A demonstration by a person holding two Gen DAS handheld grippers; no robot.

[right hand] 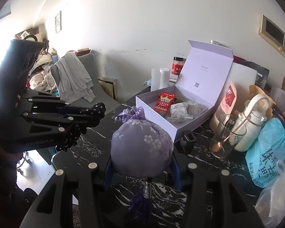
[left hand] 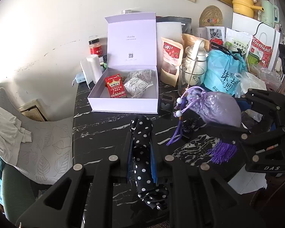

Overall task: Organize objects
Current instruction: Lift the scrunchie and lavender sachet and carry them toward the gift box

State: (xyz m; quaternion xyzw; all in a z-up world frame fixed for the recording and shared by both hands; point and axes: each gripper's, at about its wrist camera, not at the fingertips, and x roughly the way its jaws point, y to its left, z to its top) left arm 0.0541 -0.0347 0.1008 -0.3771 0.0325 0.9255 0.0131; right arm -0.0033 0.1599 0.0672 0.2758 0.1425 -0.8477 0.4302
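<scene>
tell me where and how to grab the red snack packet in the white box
Grip the red snack packet across its narrow width near the upper end, coming straight down from above. It lies flat on the floor of the open white box, walls surround it, and the raised lid blocks the far side. The patterned pouches crowd its right edge.

The counter (left hand: 108, 133) is seen as glossy black stone veined with white. A matt, smooth white cardboard is shown by the open box (left hand: 123, 104). The purple pouch (right hand: 140, 150) is made of soft woven cloth with a faint sheen and pale embroidered flowers; a fringed thread tassel (right hand: 140, 203) is hung beneath it. The polka-dot fabric roll (left hand: 142, 152) is of matt black cloth dotted white. Each hand-held gripper, left (left hand: 141, 146) and right (right hand: 142, 163), is formed of matt black plastic set with small round metal fasteners. Clear, smooth glass is shown by the tumbler (right hand: 226, 134), and crinkled glossy plastic by the blue bag (right hand: 271, 152).
</scene>
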